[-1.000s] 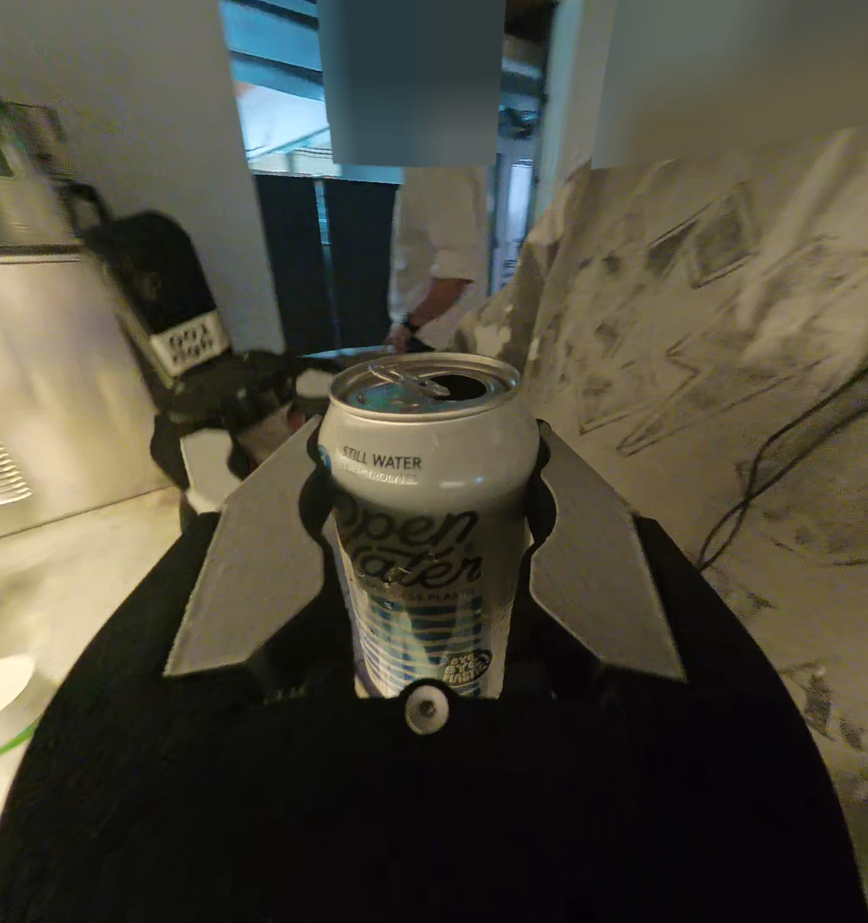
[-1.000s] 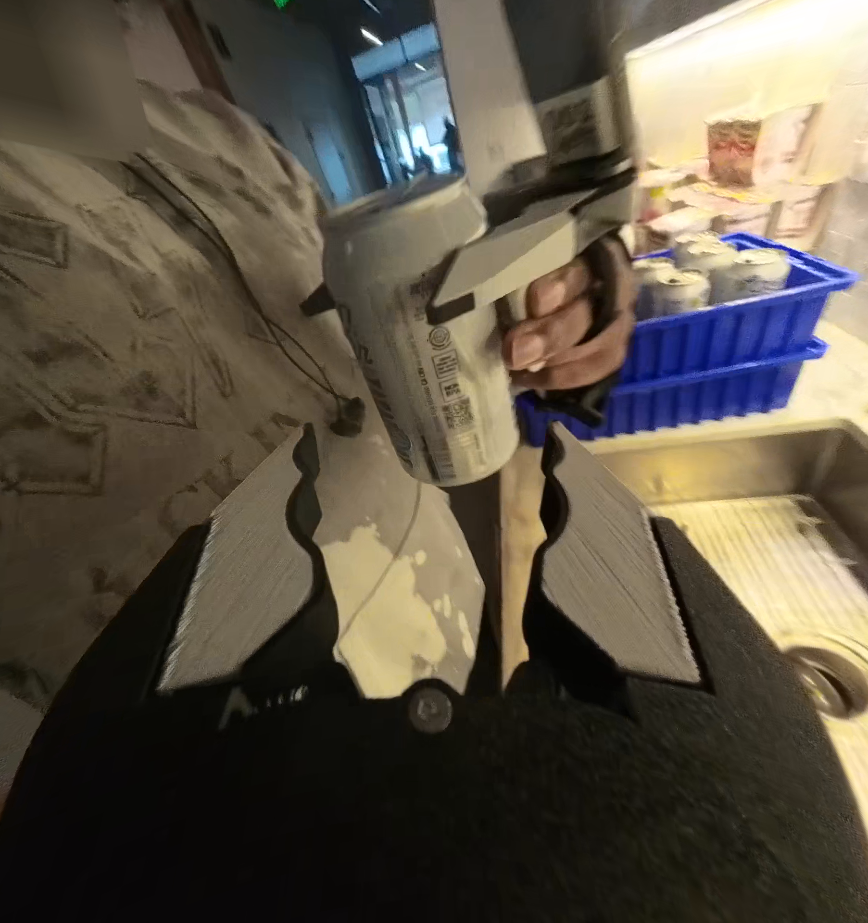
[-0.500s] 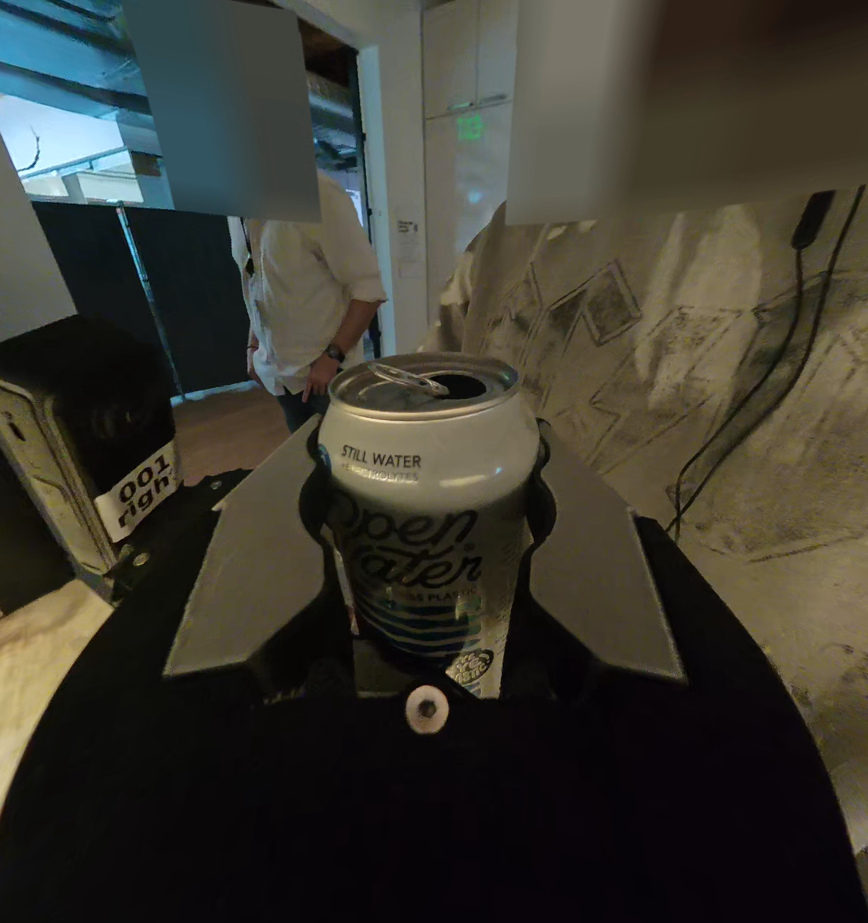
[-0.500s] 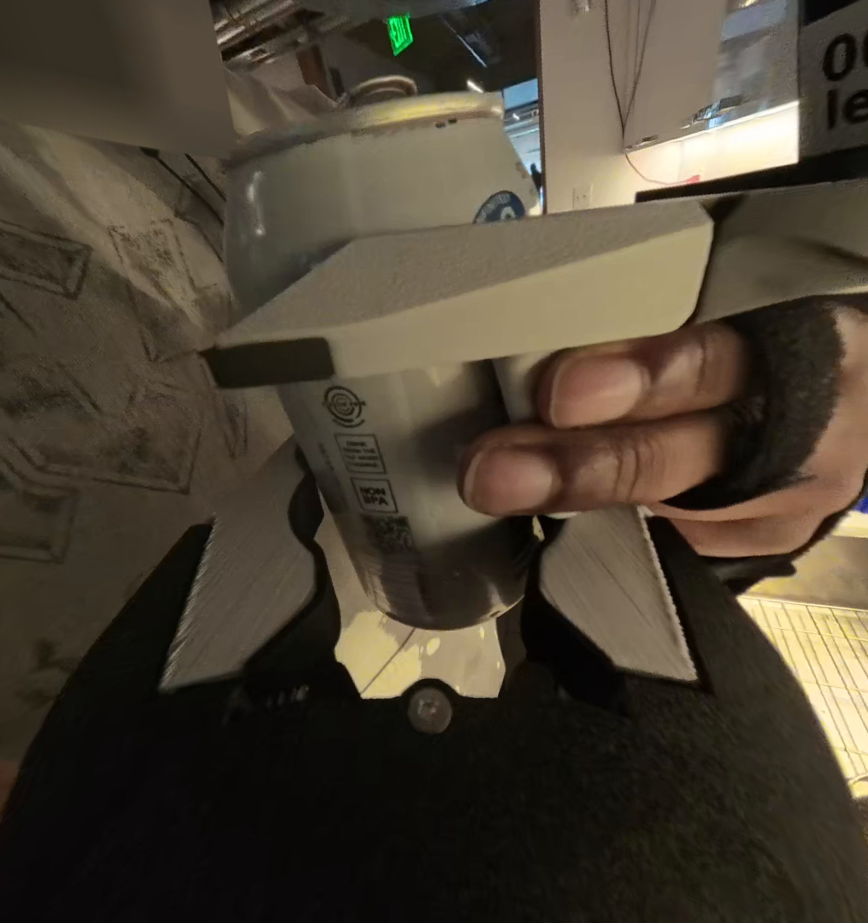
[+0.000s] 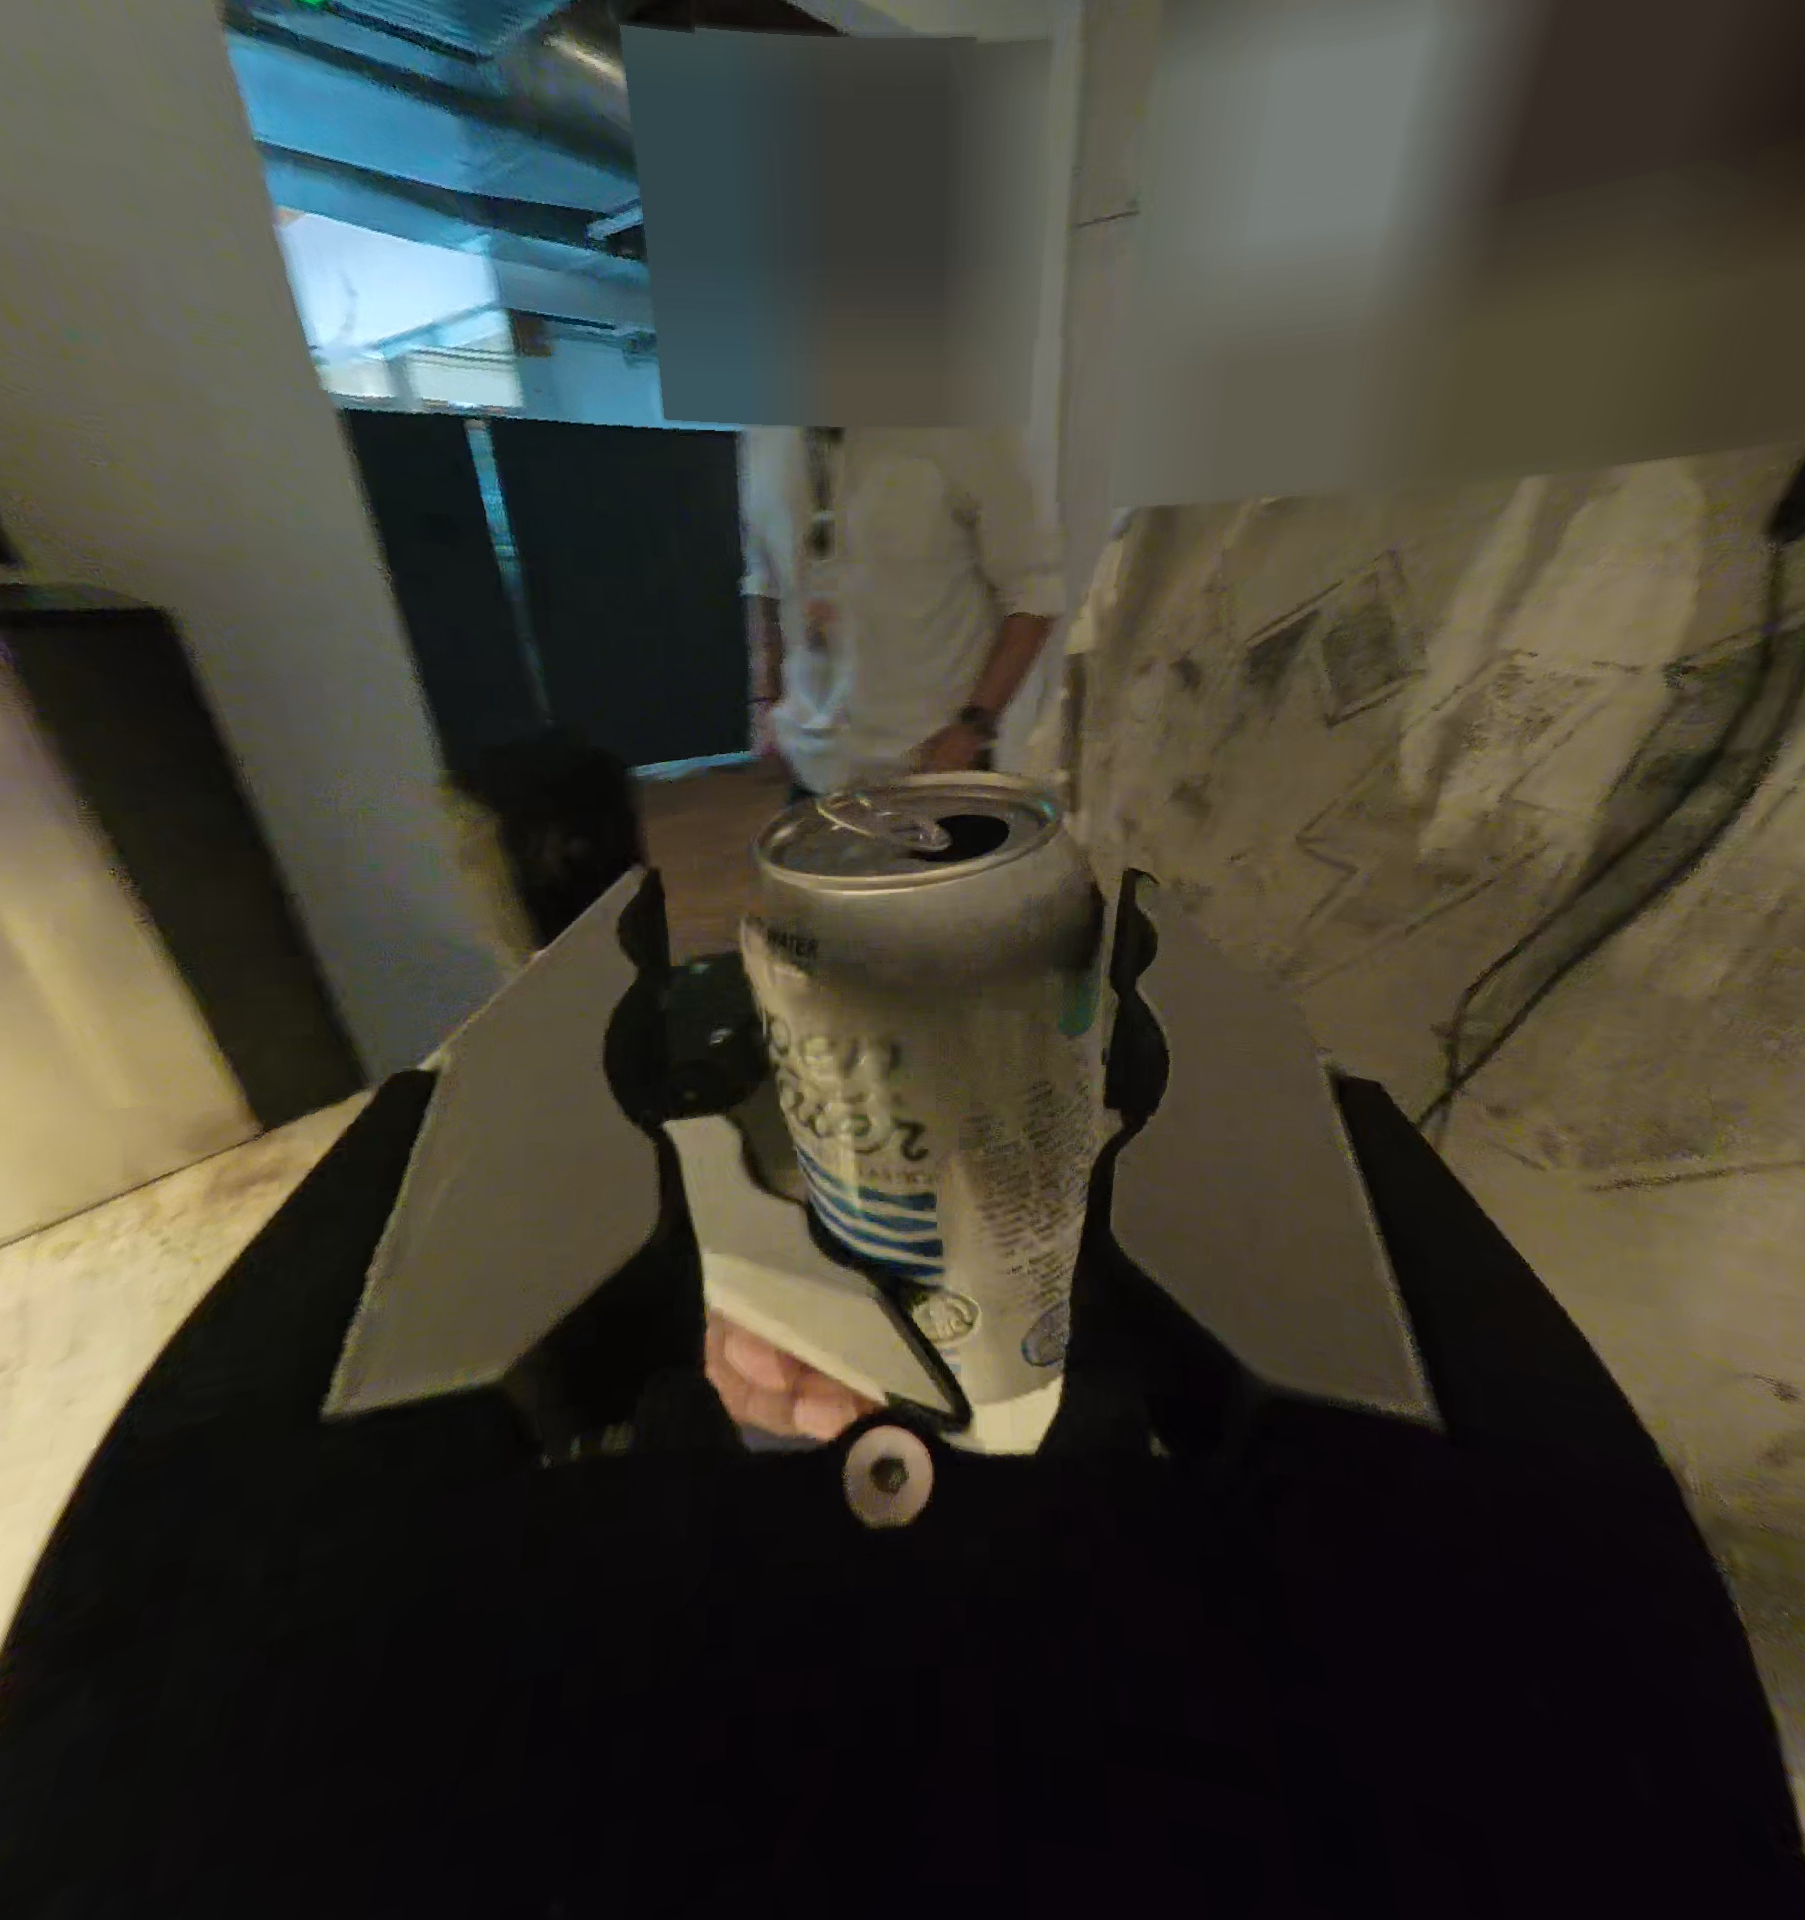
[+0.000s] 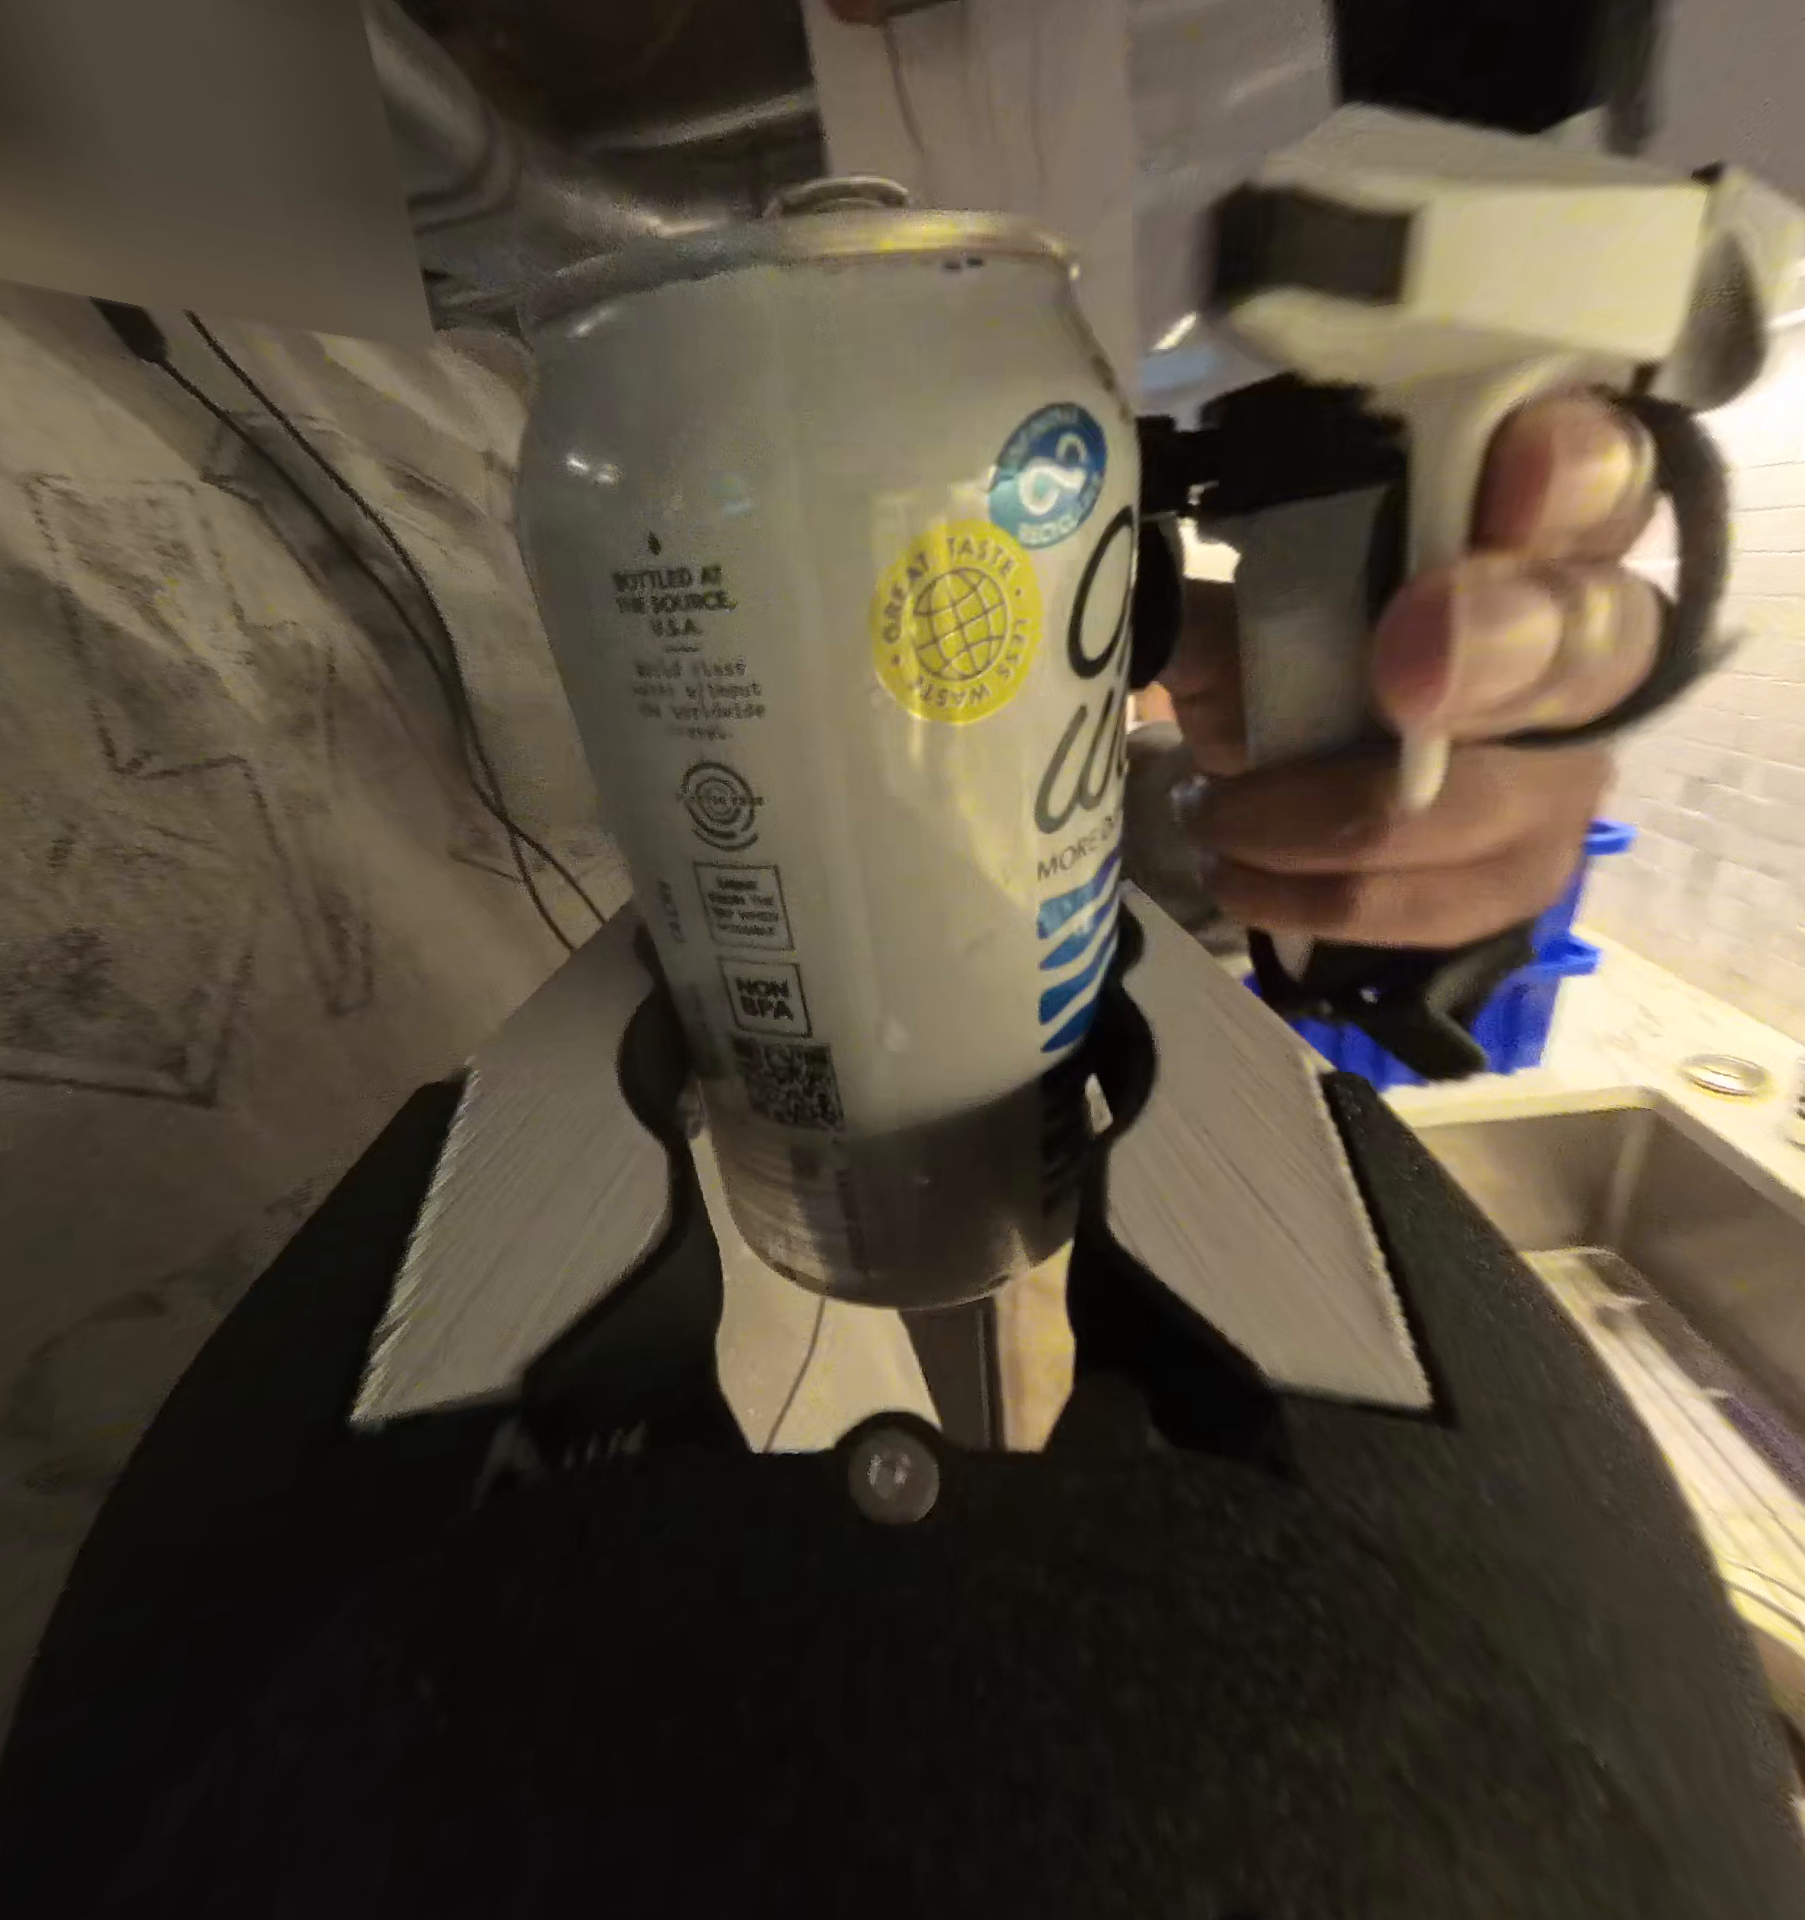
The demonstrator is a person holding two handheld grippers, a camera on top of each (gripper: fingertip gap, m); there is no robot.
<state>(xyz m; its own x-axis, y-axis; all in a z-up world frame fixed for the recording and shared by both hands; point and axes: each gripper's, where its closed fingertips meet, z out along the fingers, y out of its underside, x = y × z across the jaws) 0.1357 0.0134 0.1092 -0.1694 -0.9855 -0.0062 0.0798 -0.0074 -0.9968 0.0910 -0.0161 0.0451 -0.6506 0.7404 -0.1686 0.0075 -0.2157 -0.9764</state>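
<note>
A silver drink can (image 6: 825, 623) with blue stripes and an opened tab stands upright between my grippers. My right gripper (image 6: 882, 935) is shut on its lower part, from below. In the left wrist view the can (image 5: 929, 1039) sits farther out between the fingers of my left gripper (image 5: 882, 904). The jaws stand slightly wider than the can, with a gap on the left side. One finger (image 5: 804, 1288) of the right gripper shows under the can. In the right wrist view the left gripper (image 6: 1345, 416) is just right of the can, held by a hand.
A steel sink (image 6: 1604, 1195) lies at the right with blue bins (image 6: 1521, 1018) behind it. The operator's patterned shirt (image 5: 1449, 831) is close behind the can. A person in a white shirt (image 5: 877, 623) stands farther off. A steel appliance (image 5: 46, 935) stands on the pale counter (image 5: 98, 1351). Spacing between my two grippers at the tips: around 8 centimetres.
The right gripper came up under the can and closed on its lower part. The left gripper's jaws widened a little and it drew back, so the can sits farther out.
</note>
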